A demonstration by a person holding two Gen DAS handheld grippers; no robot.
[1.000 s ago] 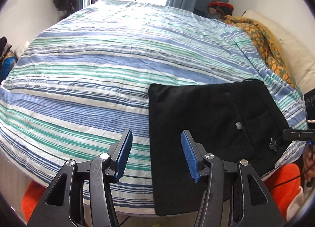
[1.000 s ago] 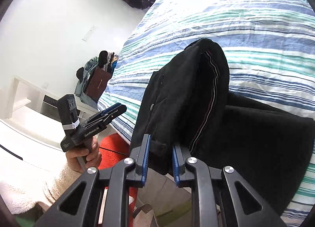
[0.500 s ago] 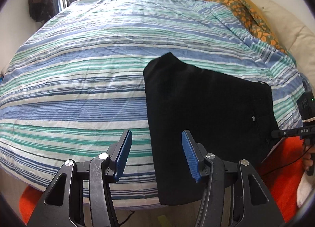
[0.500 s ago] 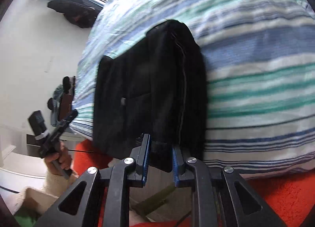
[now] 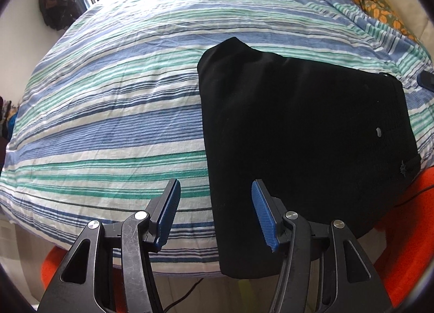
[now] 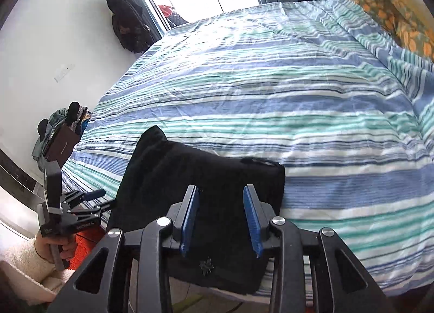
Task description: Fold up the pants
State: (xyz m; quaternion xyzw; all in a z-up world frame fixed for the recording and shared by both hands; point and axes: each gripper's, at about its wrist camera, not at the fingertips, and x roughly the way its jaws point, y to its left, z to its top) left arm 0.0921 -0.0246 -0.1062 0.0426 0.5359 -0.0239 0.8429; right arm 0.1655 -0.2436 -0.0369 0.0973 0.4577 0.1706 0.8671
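Note:
The black pants [image 5: 298, 128] lie folded flat on the striped bed cover [image 5: 108, 123], reaching down to the bed's near edge. My left gripper [image 5: 214, 188] hovers over that edge with its jaws opening slightly; the pants' left border runs below the gap, untouched. In the right wrist view the pants [image 6: 190, 166] lie under my right gripper [image 6: 221, 193]. Its jaws are opening, and the blue pads stand clear of the cloth. The left gripper [image 6: 104, 199] also shows there at the pants' left side, held by a hand [image 6: 62, 247].
An orange-flowered blanket [image 6: 393, 14] is bunched at the bed's far right. An orange rug [image 5: 407, 218] lies on the floor below the near edge. Dark clothes [image 6: 124, 22] hang by the window, and a pile of bags [image 6: 59, 139] sits left of the bed.
My right gripper let go of the pants' raised edge and its jaws spread; the pants now lie flat. The left gripper came lower and closer to the bed.

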